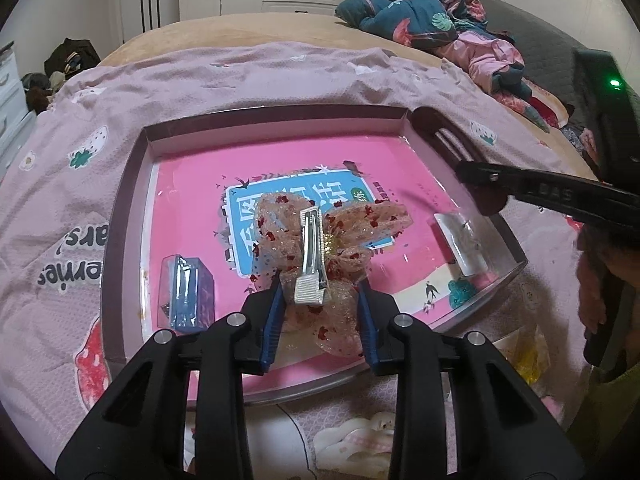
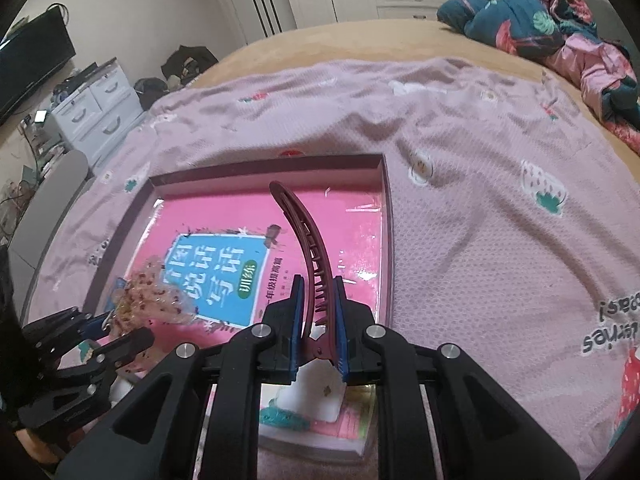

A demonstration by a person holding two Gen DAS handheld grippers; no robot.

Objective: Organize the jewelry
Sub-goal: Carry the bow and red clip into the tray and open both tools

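A shallow tray [image 1: 132,200] with a pink printed floor lies on the pink bedspread. My left gripper [image 1: 320,292] is shut on a sheer peach bow hair clip [image 1: 360,216], whose silver clip side faces up. It holds the bow low over the tray's near middle. My right gripper [image 2: 318,292] is shut on a long dark red comb hair clip [image 2: 304,232]. That clip points up and away over the tray's right half. In the right wrist view the bow [image 2: 152,296] shows at the left, at the left gripper's tips.
Inside the tray are a blue clear packet [image 1: 186,292] at the left and a clear packet with a white card [image 1: 460,240] at the right. A yellow packet [image 1: 528,356] lies on the bedspread by the tray's near right corner. A bundled quilt [image 1: 420,4] sits far back.
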